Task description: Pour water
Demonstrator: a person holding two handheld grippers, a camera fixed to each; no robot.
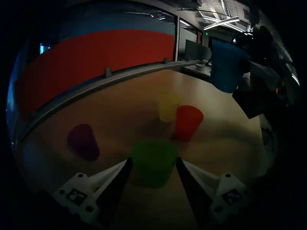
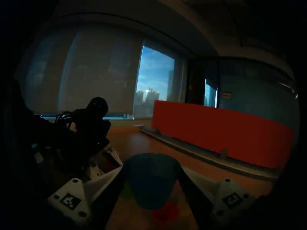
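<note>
1. On wood table (image 1: 126, 99), left gripper view: green cup (image 1: 154, 163) stands upright just in front of red cup (image 1: 188, 122), on the near side. Left gripper (image 1: 154, 160) is set narrow, w/ both fingers (image 1: 115, 180) against green cup's sides.
2. Same view: yellow cup (image 1: 169, 106) sits just behind red cup. Their edges overlap; touching or not, can't tell. Purple cup (image 1: 83, 141) is well off to left of red cup.
3. Same view: blue cup (image 1: 226, 67) is up in the air, above & right of red cup, approx upright.
4. Right gripper view: right gripper (image 2: 151, 168) clamps blue cup clear of table, one finger each side. The cup hangs right above red cup, which peeks out under its base.
5. Same view: red partition (image 2: 230, 134) runs along table edge beyond red cup. Water in any cup: can't tell.
</note>
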